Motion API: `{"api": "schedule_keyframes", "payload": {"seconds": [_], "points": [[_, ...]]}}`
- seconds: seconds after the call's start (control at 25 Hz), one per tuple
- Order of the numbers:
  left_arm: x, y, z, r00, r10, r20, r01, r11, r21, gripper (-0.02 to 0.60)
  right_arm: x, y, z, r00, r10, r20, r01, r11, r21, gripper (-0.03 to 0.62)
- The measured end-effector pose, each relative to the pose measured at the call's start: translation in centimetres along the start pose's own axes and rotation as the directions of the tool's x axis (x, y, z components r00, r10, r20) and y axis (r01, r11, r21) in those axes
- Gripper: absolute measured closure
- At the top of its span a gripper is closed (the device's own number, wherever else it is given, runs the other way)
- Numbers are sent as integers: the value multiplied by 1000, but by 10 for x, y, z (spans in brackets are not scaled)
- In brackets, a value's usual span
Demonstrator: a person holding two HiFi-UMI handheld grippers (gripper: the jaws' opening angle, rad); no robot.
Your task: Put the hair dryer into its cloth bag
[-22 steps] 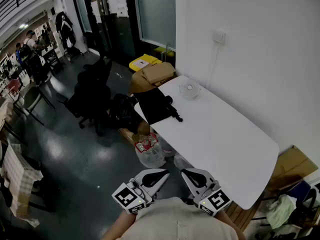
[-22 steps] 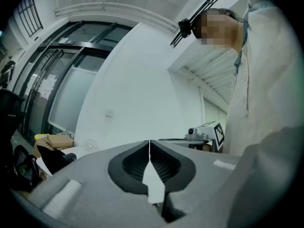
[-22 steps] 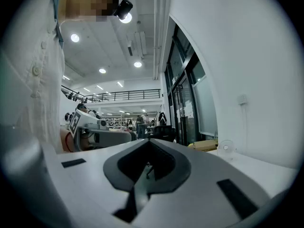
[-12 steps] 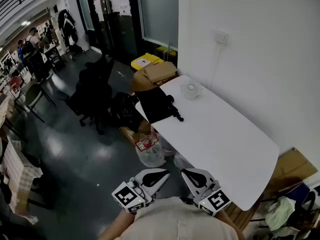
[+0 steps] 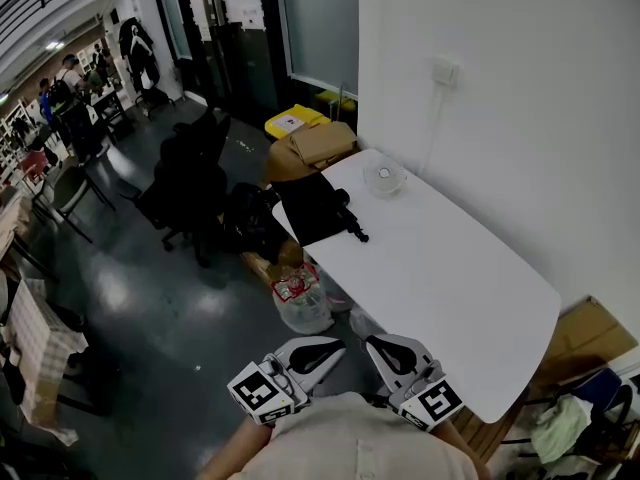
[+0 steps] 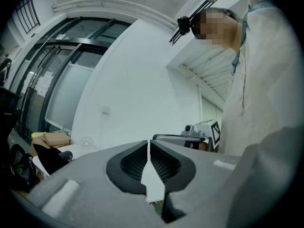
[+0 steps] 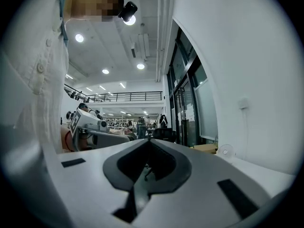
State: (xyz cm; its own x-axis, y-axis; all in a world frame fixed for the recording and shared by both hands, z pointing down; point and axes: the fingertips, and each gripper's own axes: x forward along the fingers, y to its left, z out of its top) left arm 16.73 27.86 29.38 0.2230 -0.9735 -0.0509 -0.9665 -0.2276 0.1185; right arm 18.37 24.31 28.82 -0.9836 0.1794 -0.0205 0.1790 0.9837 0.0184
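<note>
Since my left gripper and right gripper are pressed together, empty, well apart from the hair dryer beside its cloth bag at the surface's far end, I should approach before spreading them.

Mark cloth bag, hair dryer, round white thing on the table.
cloth bag (image 5: 305,211), head view, middle of the black cloth.
hair dryer (image 5: 347,224), head view, dark part jutting past the bag's edge.
round white thing (image 5: 383,177), head view, its centre.
</note>
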Motion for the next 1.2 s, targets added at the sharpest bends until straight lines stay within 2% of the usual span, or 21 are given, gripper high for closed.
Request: {"api": "schedule_keyframes", "payload": {"seconds": [0.28, 0.68, 0.96, 1.2], "points": [[18, -5, 0, 1000, -19, -7, 19, 1000, 6, 571, -9, -14, -2, 999, -23, -26, 23, 1000, -13, 576], [47, -4, -3, 998, -66, -24, 66, 998, 12, 571, -14, -40, -1, 998, -59, -14, 60, 998, 11, 576], [70, 21, -1, 993, -109, -32, 110, 994, 19, 571, -1, -68, 1, 994, -106, 18, 106, 994, 25, 576], [97, 66, -5, 987, -156, -41, 157, 988, 5, 571, 25, -108, -8, 987, -158, 21, 157, 986, 49, 576]]}}
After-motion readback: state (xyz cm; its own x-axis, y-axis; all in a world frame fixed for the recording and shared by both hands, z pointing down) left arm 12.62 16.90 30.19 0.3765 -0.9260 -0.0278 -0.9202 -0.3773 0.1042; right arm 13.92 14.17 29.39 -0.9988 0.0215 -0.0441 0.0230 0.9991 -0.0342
